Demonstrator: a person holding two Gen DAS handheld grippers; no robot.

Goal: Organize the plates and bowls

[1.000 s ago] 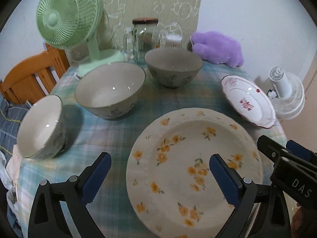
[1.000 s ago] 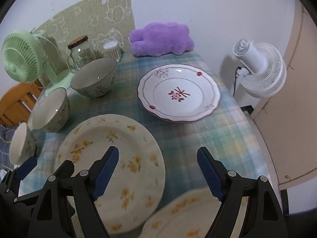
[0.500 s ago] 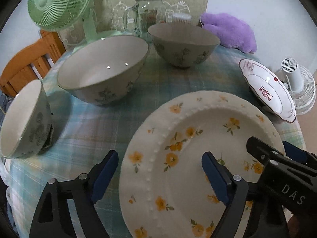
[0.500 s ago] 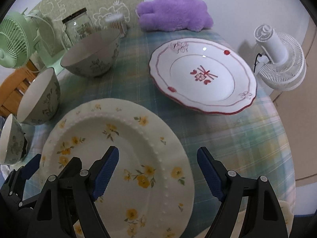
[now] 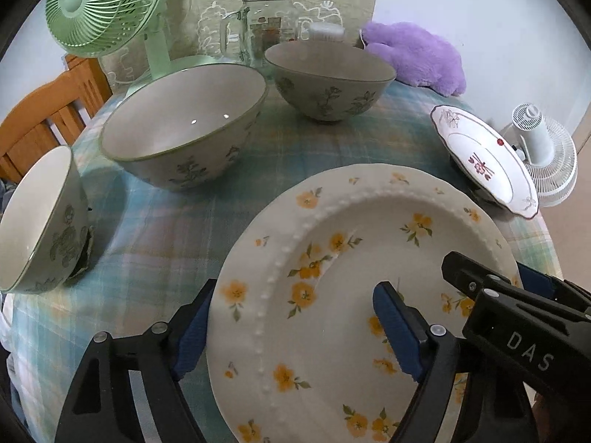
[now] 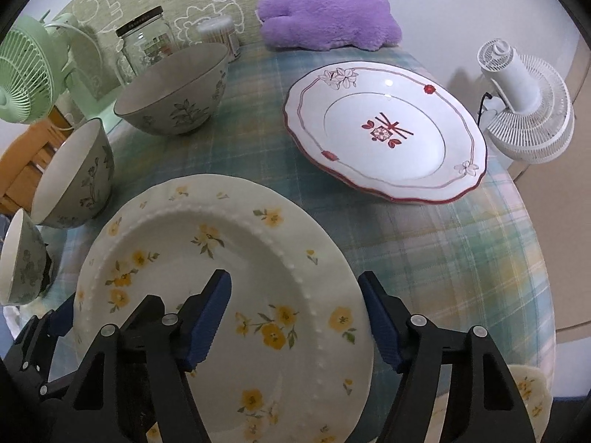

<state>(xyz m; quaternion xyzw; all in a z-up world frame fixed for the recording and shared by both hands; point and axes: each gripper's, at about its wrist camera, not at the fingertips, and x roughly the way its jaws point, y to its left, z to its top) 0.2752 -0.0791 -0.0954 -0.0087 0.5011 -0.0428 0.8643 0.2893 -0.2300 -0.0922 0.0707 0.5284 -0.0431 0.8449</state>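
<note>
left gripper [image 5: 291, 328]: jaws were set astride the left rim of the yellow-flowered plate [image 5: 354, 258], one blue pad outside the rim, one over the plate's well; pads not seen pressing, so it was read as released.
right gripper [image 6: 295, 317]: jaws were closing, set astride the right rim of the same plate [image 6: 221, 258]; left pad over the well, right pad just outside the rim; no firm pinch could be seen.
yellow-flowered plate: was laid flat on the checked tablecloth [image 6: 424, 258] at the near edge, between both grippers.
second flowered plate [image 6: 528, 387]: only a sliver was seen at the lower right of the right view.
red-trimmed plate [image 6: 384, 133]: was seen at the far right of the table, apart from the flowered plate.
bowls: large bowl [image 5: 184, 129] was placed left of centre, far bowl [image 5: 328, 77] behind it to the right, small bowl [image 5: 37, 221] at the left edge; all upright, none touching.
background: green fan [image 5: 107, 3], glass jar [image 5: 266, 22], purple plush toy [image 5: 417, 55] were lined at the back; white fan [image 5: 543, 147] was seen beyond the table's right side.
</note>
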